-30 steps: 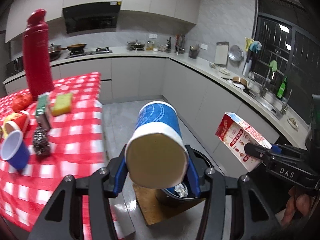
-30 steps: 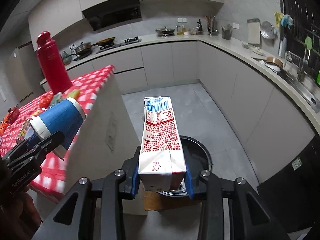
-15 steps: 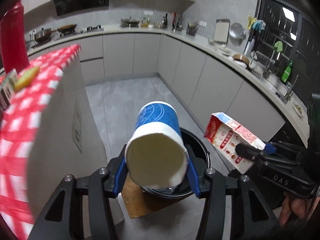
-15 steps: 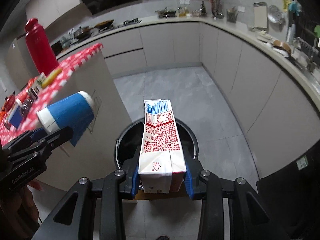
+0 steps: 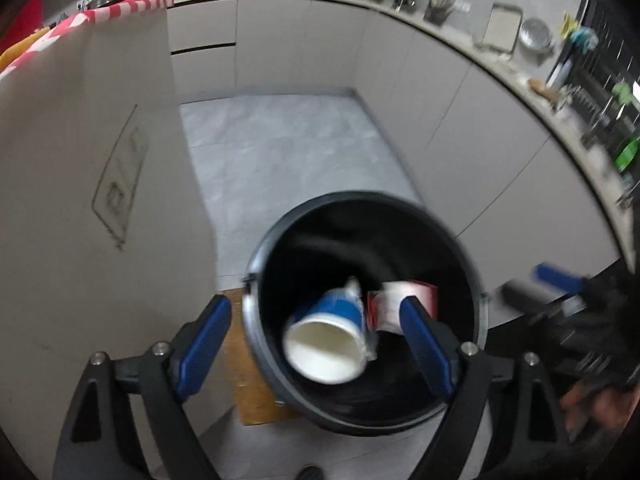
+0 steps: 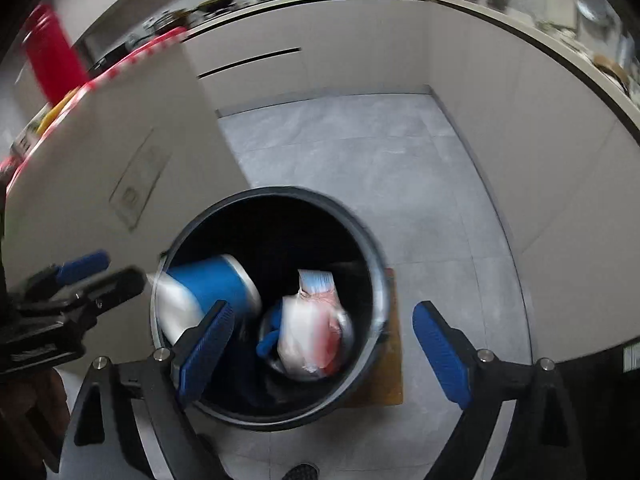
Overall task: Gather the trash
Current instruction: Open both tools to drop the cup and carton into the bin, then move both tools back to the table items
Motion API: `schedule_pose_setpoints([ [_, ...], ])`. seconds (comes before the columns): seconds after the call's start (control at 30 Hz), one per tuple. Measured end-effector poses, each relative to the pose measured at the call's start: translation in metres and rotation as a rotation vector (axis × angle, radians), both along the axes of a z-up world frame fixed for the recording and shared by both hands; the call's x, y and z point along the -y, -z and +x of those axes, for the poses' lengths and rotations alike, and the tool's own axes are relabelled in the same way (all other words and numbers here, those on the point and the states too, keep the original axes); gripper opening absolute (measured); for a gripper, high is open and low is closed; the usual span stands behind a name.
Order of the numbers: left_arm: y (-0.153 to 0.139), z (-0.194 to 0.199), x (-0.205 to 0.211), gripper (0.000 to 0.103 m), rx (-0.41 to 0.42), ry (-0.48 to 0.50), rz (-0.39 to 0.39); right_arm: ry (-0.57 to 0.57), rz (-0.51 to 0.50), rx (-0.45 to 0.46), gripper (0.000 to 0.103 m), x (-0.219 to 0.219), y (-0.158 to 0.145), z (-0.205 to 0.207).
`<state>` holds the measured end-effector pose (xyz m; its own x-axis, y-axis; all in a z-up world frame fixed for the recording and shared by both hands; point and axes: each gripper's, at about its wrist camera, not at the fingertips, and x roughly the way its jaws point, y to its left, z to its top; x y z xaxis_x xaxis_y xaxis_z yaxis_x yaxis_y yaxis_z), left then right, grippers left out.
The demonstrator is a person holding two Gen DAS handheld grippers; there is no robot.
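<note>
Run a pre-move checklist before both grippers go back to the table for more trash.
1. Blue cup free of the left gripper, jaws opening: ok.
2. Milk carton free of the right gripper, jaws opening: ok.
3. Both items inside the black bin: ok.
4. Items settled at the bottom: cannot tell, blurred.
5. Grippers apart from each other: ok.

Below the left gripper, the trash bin looked like smooth dark plastic. The blue paper cup inside was matt, its base white. The floor beyond was smooth grey tile; the cabinet fronts were matt.
</note>
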<state>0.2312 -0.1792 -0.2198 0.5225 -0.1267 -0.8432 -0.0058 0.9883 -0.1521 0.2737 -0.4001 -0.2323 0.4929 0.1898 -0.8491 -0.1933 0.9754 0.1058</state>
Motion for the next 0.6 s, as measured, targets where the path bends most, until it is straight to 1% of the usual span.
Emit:
schedule_pose_setpoints([
  [0.07,0.001,-0.005,-0.002,0.088,0.000,-0.005,0.022,0.042,-0.011,0.005,0.094,0.013,0.001,0.001],
  [0.1,0.000,-0.009,-0.001,0.090,0.006,-0.007,0.031,0.062,-0.029,0.004,0.100,0.017,0.003,0.001],
  [0.13,0.000,-0.011,0.001,0.097,0.008,-0.011,0.041,0.073,-0.050,-0.011,0.103,0.018,0.007,0.001],
  [0.17,-0.001,-0.012,0.004,0.100,0.004,-0.012,0.054,0.073,-0.061,-0.027,0.103,0.019,0.010,0.002],
  [0.2,-0.001,-0.016,0.008,0.101,0.007,-0.006,0.065,0.071,-0.070,-0.044,0.103,0.019,0.015,0.001],
  [0.27,-0.004,-0.018,0.011,0.101,0.014,0.009,0.086,0.072,-0.064,-0.045,0.103,0.019,0.016,-0.004],
  [0.3,-0.009,-0.020,0.013,0.101,0.021,0.019,0.091,0.076,-0.070,-0.041,0.103,0.019,0.014,-0.006],
  [0.33,-0.014,-0.015,0.012,0.101,0.030,0.025,0.095,0.084,-0.073,-0.033,0.103,0.019,0.011,-0.009],
  [0.47,-0.034,-0.025,0.018,0.101,0.074,0.055,0.107,0.112,-0.055,-0.001,0.103,0.017,-0.005,-0.017],
  [0.6,-0.052,-0.030,0.016,0.101,0.105,0.059,0.100,0.112,-0.053,0.035,0.103,0.014,-0.027,-0.029],
])
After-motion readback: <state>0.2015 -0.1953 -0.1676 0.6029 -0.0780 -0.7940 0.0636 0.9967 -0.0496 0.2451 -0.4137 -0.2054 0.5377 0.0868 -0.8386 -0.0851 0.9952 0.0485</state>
